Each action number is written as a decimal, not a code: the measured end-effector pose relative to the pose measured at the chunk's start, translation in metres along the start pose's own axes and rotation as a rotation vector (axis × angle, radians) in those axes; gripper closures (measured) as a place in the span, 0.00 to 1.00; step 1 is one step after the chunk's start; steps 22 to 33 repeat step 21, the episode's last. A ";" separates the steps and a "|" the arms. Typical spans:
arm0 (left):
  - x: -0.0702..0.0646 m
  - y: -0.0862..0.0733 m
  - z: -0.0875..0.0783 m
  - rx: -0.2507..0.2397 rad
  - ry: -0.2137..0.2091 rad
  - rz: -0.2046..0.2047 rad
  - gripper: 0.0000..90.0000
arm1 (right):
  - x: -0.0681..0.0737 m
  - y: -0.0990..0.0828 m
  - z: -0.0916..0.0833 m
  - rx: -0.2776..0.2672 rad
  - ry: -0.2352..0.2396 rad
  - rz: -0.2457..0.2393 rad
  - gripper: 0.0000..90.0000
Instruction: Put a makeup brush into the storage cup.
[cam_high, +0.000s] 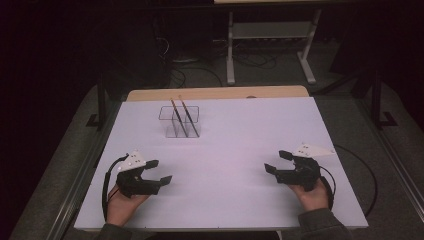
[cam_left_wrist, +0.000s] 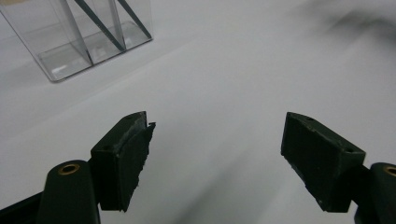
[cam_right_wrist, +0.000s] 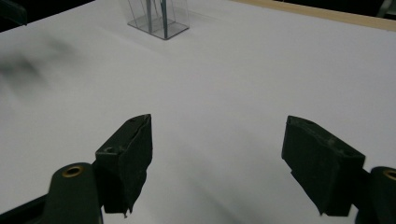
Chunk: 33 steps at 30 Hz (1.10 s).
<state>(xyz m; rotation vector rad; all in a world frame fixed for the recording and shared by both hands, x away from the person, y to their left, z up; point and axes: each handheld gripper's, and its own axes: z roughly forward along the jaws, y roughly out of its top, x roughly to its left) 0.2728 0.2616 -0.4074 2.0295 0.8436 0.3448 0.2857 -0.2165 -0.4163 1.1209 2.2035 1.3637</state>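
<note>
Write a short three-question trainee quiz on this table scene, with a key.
1. True or false: the left gripper holds a stick.
2. How many thin sticks stand in the clear holder? A one, B two, C four.
3. Fill in: the right gripper has its jaws ____.

Key: 1 false, both grippers are open with nothing between the jaws, over the white tabletop. 2 B, both lean in the holder at the far side. 3 open.
</note>
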 end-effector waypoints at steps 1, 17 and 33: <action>-0.001 0.000 0.000 -0.001 -0.001 -0.006 0.25 | 0.000 0.000 0.000 0.000 0.000 0.001 0.26; 0.001 -0.002 0.001 0.007 -0.005 -0.006 0.25 | 0.001 -0.002 0.001 -0.006 0.007 0.005 0.26; 0.002 -0.002 0.001 0.005 -0.003 -0.007 0.25 | 0.001 -0.001 0.001 -0.014 0.008 -0.001 0.26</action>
